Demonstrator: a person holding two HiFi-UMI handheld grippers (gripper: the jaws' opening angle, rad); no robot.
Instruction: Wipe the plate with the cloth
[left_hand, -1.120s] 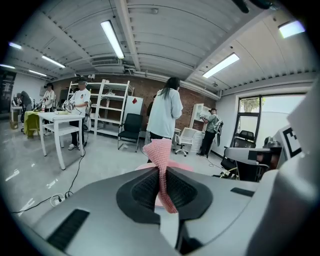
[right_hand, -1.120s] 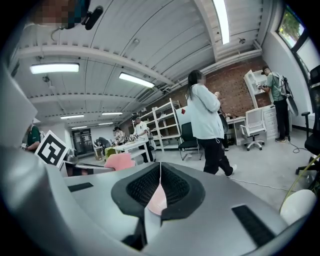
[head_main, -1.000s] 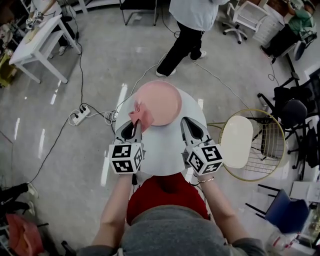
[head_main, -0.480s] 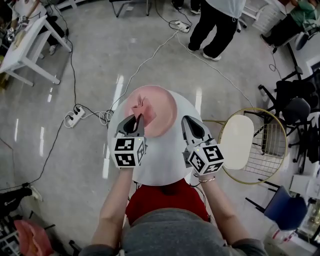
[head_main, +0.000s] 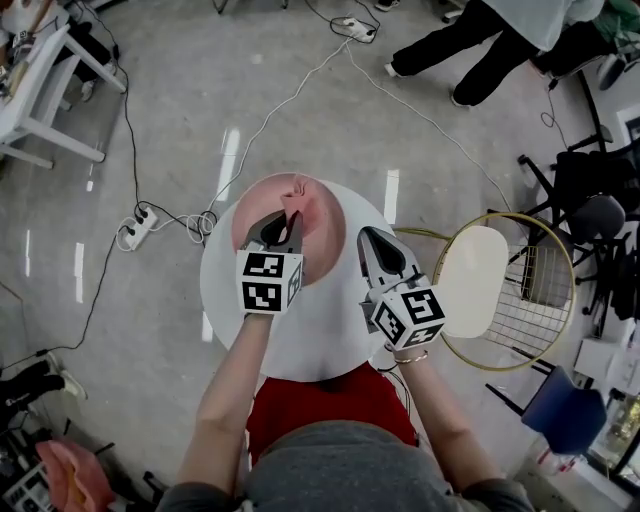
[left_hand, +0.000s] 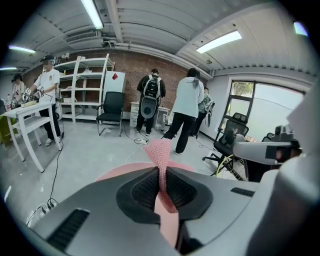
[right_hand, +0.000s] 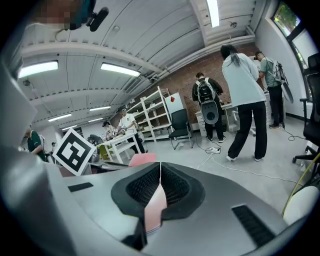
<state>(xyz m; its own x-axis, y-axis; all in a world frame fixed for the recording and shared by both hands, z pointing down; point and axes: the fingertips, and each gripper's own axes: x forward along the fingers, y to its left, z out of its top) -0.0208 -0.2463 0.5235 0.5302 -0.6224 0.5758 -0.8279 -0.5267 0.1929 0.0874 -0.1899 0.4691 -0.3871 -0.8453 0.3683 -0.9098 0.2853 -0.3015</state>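
Cloth (head_main: 298, 188) shifted across plate (head_main: 322, 218), near far rim

one plate (head_main: 323, 226), one cloth (head_main: 296, 189), one table (head_main: 322, 322)

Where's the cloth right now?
Head view, just left of centre: the cloth is pinched in the left gripper, bunched over the plate.

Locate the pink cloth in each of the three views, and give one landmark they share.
Head view: cloth bunched on the pink plate, at the left hand-held gripper tips.
Left gripper view: the cloth at centre, clamped between the jaws.
Right gripper view: a pink patch above the jaws; cloth or plate, cannot tell.
Shared landmark: the standing person in pale top and dark trousers.
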